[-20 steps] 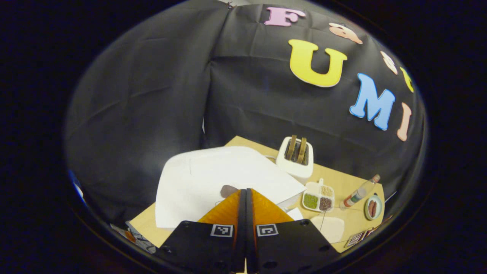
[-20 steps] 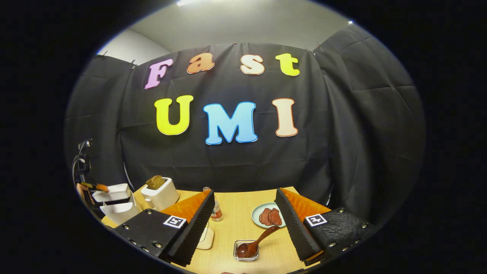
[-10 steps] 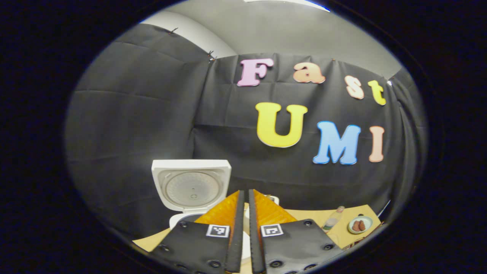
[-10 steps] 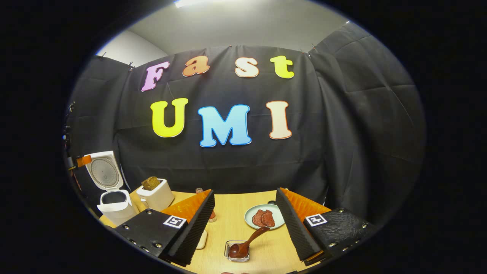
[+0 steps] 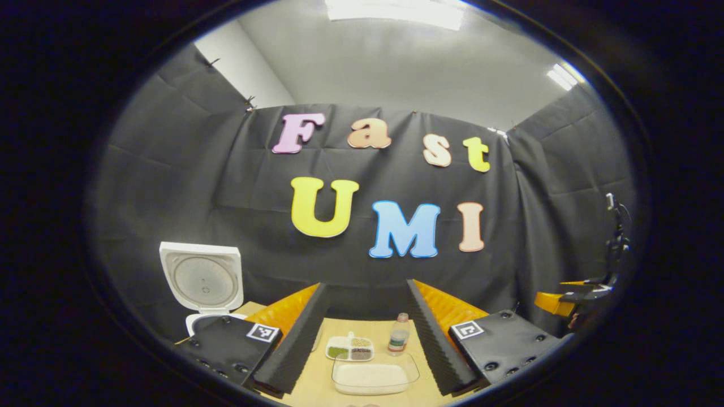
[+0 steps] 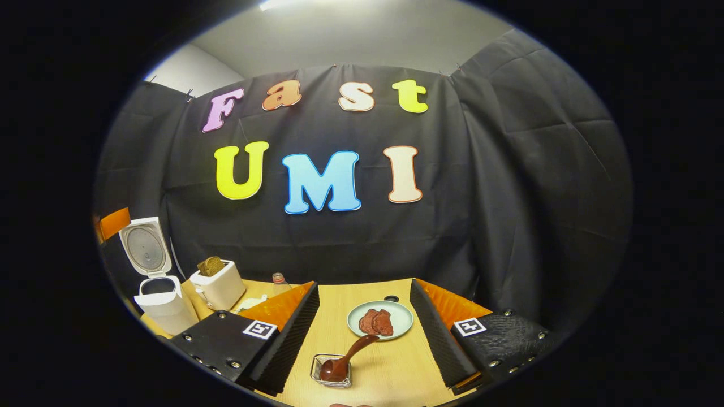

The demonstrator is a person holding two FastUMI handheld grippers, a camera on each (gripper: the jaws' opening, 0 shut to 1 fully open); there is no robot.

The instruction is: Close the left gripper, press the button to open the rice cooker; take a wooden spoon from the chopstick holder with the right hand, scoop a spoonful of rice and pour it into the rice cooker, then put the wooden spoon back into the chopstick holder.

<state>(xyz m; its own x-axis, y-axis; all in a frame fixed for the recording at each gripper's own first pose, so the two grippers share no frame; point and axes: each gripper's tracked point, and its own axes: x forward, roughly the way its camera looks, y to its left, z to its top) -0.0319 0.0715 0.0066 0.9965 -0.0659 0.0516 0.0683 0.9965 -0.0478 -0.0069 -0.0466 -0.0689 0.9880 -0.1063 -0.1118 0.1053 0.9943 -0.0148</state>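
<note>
Above the table (image 6: 362,294), both level – left gripper (image 5: 365,339) released, right gripper (image 6: 365,333) released

We see a pale wood-grain table (image 6: 362,299), a glossy dark wooden spoon (image 6: 345,358) in a clear glass-like holder (image 6: 330,371), a smooth white plastic cooker (image 6: 155,297) and toaster (image 6: 218,287), and a matt glazed plate (image 6: 396,322).

Black cloth wall (image 6: 509,186); grey ceiling (image 5: 396,68), strip light (image 5: 396,10); wooden table (image 6: 373,350).
</note>
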